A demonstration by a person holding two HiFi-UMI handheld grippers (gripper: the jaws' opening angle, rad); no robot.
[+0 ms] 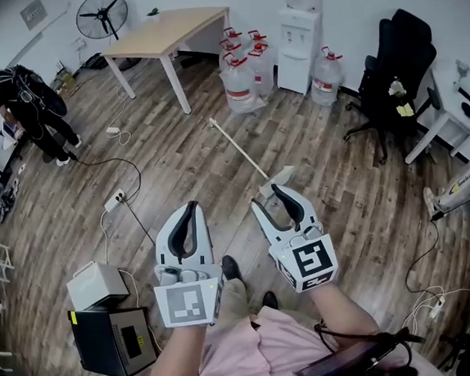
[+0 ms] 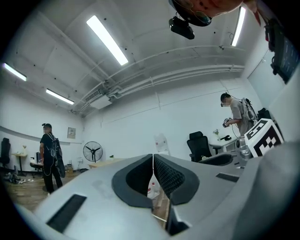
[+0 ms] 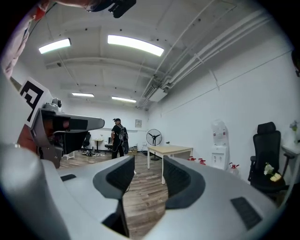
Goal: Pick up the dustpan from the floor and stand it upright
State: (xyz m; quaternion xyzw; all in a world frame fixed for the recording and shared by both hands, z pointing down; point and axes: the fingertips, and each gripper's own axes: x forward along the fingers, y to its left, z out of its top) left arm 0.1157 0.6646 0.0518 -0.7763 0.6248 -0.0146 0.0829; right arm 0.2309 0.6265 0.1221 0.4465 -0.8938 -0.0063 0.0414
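On my head view the pale long-handled dustpan (image 1: 241, 149) has its pan end partly covered by the right gripper (image 1: 263, 193), so I cannot tell the pan's shape. The white table (image 1: 451, 109) at the right and a dark flat device (image 1: 346, 364) at the bottom are cut off by the edges. Past the left gripper (image 2: 153, 157) only a blurred sliver of wood floor (image 2: 161, 206) shows.

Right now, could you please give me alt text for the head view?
A long-handled dustpan lies on the wood floor, just beyond the open right tongs; the left tongs, beside them, are shut and empty.
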